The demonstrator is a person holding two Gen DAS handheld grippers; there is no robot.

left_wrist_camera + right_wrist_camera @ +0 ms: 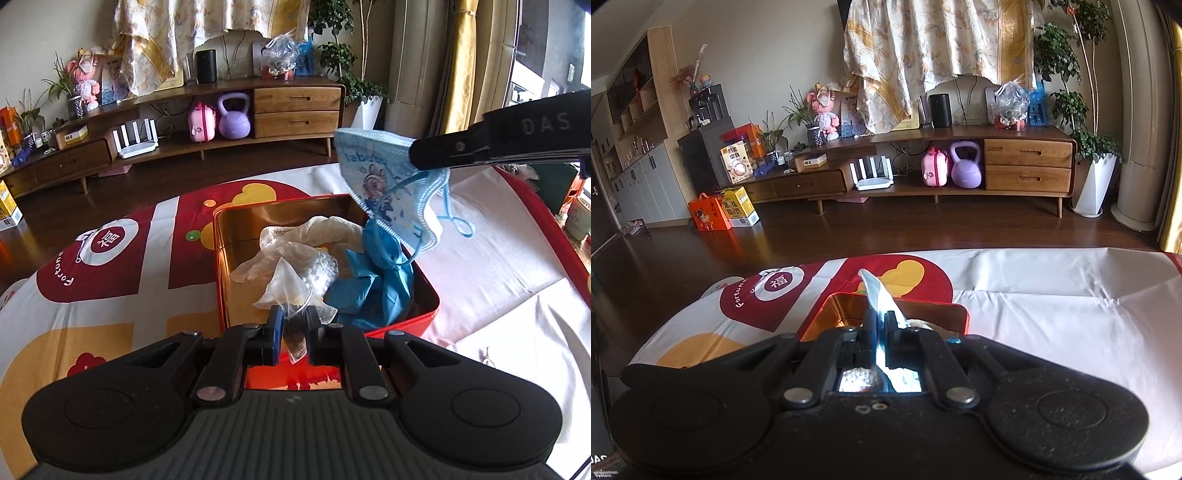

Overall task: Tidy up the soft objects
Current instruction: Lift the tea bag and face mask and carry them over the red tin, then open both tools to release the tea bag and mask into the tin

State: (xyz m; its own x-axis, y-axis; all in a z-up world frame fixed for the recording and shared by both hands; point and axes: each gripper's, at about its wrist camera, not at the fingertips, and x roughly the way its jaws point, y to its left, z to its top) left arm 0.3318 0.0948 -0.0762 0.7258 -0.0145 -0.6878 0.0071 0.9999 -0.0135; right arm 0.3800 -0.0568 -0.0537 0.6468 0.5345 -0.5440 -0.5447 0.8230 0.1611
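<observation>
A red tin box (428, 317) with a gold inside sits on the patterned tablecloth. In it lie a white gauze cloth (317, 230), a clear bag of white pellets (314, 269) and a blue glove (376, 284). My left gripper (293, 317) is shut on a small clear tea bag sachet (295, 339) at the box's near rim. My right gripper (882, 325) is shut on a blue printed face mask (384, 184), holding it above the box's far right side; the mask (877, 291) sticks up between the fingers in the right wrist view, above the box (960, 314).
The tablecloth (110, 266) is red, white and yellow on the left and plain white (498, 266) on the right. Beyond the table is dark wood floor and a long wooden TV cabinet (1027, 162) with a purple kettlebell (966, 166).
</observation>
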